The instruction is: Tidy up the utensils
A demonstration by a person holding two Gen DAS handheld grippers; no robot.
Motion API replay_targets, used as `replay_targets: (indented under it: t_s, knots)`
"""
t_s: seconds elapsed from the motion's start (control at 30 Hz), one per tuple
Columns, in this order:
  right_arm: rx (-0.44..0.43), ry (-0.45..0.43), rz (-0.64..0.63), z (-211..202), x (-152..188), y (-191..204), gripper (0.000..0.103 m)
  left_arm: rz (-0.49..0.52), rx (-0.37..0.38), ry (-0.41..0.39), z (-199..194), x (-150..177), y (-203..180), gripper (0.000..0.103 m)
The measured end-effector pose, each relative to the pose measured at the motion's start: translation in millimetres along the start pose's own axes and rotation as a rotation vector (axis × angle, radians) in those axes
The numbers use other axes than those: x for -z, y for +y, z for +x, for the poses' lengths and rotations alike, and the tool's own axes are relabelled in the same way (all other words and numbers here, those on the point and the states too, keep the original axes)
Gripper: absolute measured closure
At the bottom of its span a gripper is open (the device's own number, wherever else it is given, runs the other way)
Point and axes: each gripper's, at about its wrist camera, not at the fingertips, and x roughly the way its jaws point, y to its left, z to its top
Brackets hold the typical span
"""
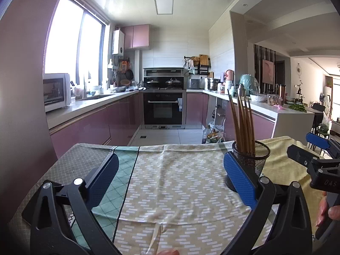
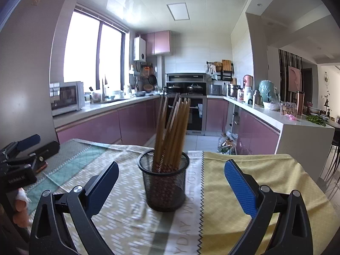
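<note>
Mesh holder (image 2: 163, 182) stands upright on the patterned tablecloth (image 2: 244, 170), taken here as landmark. Chopsticks (image 2: 173, 131) stand bundled inside it, tips down, leaning slightly and fanned against its rim, which keeps them together.

Right gripper (image 2: 171, 182) faces the holder squarely, jaws spread wide, nothing between them; the holder sits just beyond the fingertips. Left gripper (image 1: 170, 176) is left of the holder, jaws also released and empty.

No loose utensils visible near the holder; sorting looks essentially complete.

A home kitchen: glossy mauve cabinets (image 2: 136, 123) line both sides, a black built-in oven (image 1: 163, 108) stands far centre, a white microwave (image 1: 56, 92) sits left.
</note>
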Motion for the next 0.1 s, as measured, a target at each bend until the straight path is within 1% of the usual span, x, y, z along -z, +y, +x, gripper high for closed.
replay_targets:
  t_s: [0.07,0.1]
  knots:
    - [0.069,0.081,0.001,17.0,4.1,-21.4,0.007,-0.014,-0.011,0.053,12.5,2.4,10.3,0.006]
    - [0.114,0.138,0.009,28.6,6.9,-36.4,0.007,-0.019,-0.018,0.078,18.6,3.4,15.8,0.006]
